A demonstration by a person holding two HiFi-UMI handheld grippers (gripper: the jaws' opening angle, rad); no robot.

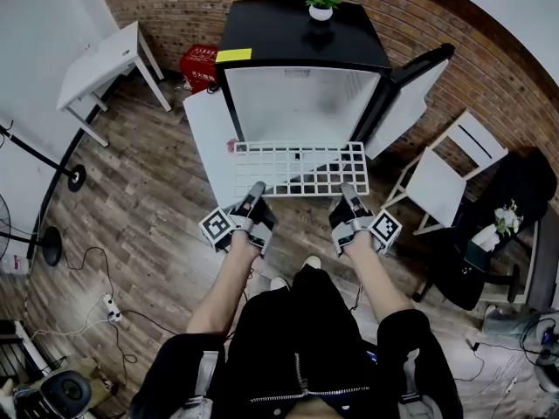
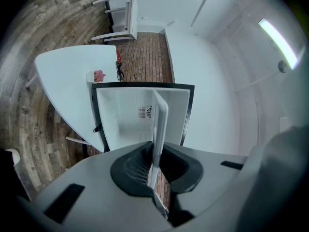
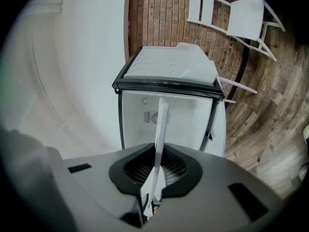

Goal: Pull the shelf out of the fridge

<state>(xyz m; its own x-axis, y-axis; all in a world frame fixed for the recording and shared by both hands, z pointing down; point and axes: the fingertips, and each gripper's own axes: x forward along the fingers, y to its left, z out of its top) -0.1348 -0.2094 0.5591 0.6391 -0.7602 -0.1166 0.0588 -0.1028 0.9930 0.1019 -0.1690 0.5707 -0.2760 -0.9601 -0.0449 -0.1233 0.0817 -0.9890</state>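
Left tongs [image 1: 256,188] clamped on the wire shelf [image 1: 297,168] at its 7 o'clock corner. Right tongs [image 1: 348,188] clamped at the 5 o'clock corner. Wire shelf held level before the open fridge [image 1: 301,103]. Far edge's clearance indeterminate. Gripper views show it edge-on.

- From overhead, the head view looks steeply down on the left gripper [image 1: 256,188] and right gripper [image 1: 348,188].
- Each gripper view sits close behind its own jaws, facing forward.
- All three share the shelf [image 1: 297,168] between the jaws and the open fridge [image 1: 301,103] beyond.
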